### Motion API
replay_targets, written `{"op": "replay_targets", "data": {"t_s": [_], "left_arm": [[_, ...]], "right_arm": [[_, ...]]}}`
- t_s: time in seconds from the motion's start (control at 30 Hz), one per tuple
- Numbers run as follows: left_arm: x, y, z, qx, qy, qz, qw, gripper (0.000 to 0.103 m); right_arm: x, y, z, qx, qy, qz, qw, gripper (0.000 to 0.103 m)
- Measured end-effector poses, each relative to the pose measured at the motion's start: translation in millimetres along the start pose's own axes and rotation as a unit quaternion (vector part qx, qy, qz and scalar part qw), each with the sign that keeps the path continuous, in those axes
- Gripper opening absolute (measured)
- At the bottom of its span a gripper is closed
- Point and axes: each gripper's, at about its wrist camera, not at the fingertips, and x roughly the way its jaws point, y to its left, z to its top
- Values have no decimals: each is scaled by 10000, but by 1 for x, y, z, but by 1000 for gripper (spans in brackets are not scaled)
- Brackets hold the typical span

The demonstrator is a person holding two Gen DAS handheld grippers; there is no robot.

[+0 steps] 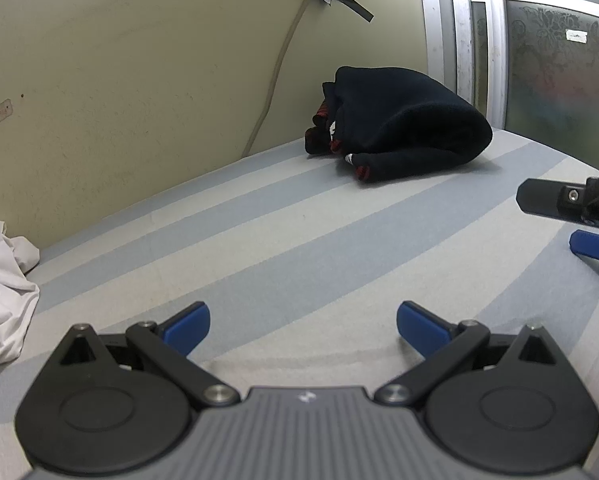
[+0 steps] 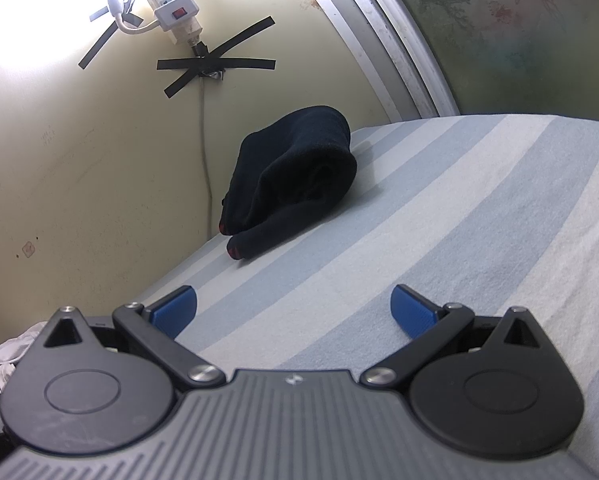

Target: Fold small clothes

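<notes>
A dark navy garment (image 1: 399, 124) with red trim lies bundled at the far corner of the striped bed sheet (image 1: 299, 240), against the wall; the right wrist view shows the same garment (image 2: 295, 176). A crumpled white garment (image 1: 3, 284) lies at the left edge of the bed, and a bit of that white garment (image 2: 3, 360) shows low on the left in the right wrist view. My left gripper (image 1: 303, 328) hovers open over bare sheet, holding nothing. My right gripper (image 2: 293, 310) is open too and empty; it also shows at the right edge of the left wrist view as the right gripper (image 1: 559, 220).
A yellowish wall (image 1: 119, 80) borders the bed on the far side, with a cable (image 1: 275, 72) taped to it and a power strip (image 2: 171, 4). A framed patterned glass door (image 1: 559, 60) stands behind the bed's far right corner.
</notes>
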Motion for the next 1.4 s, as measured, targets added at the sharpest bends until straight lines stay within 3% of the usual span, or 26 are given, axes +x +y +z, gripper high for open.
{"op": "replay_targets", "data": {"t_s": [1.4], "left_arm": [[0,7,0,-139,196,41,9997,103]], "right_arm": [[0,0,0,-2,5,11,10000,103]]}}
